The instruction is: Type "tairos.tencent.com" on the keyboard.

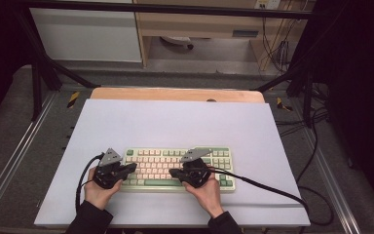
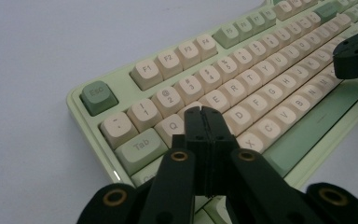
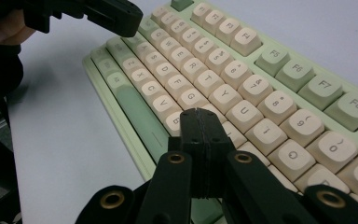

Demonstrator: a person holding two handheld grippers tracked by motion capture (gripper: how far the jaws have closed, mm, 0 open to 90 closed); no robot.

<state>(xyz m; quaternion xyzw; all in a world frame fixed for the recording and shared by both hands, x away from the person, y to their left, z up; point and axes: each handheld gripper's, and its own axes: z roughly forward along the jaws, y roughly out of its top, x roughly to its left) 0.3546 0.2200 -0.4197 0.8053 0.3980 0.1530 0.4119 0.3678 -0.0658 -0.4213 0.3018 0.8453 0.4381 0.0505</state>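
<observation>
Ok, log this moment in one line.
left gripper: shut, over keyboard left | right gripper: shut, over middle keys | nothing held

A pale lavender sheet [image 1: 175, 122] covers the tabletop [image 1: 175, 94], whose wooden edge shows along the far side. Black cables [image 1: 277, 48] hang at the upper right of the frame beside a wooden cabinet [image 1: 199, 22].
</observation>
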